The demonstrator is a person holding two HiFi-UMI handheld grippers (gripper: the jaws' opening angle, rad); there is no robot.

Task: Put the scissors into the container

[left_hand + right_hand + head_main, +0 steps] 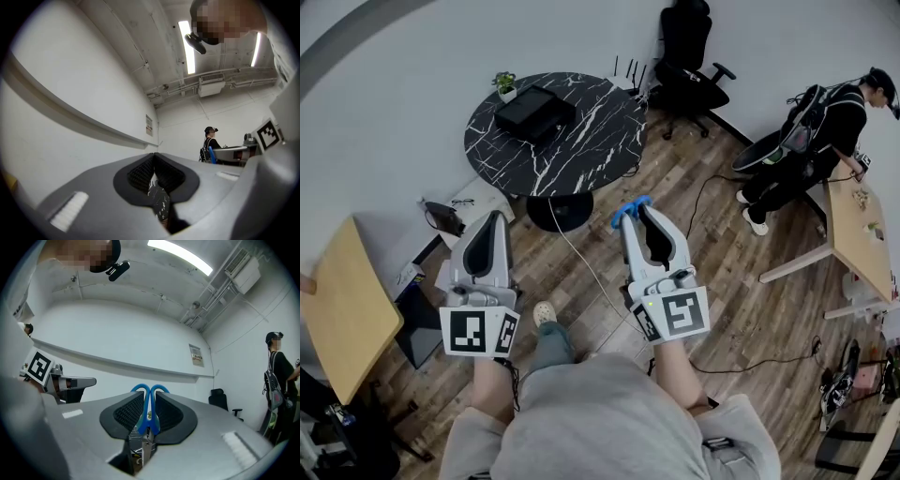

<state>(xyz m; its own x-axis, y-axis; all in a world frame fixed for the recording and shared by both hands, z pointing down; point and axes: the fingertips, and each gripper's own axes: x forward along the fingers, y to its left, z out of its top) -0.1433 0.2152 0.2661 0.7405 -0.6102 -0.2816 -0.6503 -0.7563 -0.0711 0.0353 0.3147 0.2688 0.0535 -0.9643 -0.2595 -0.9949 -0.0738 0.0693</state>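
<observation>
A round bench (600, 141) with a black marbled top stands on the wood floor (741, 309). It carries a black box (534, 112), and a small potted plant (504, 84) sits at its far edge. Beyond it, an office chair (686, 52) stands by the white wall (412, 75). At the right, a person (816, 141) in dark clothes leans over a wooden bench (853, 234). A second wooden bench (342, 309) shows at the left edge. A white cable (581, 267) trails over the floor.
</observation>
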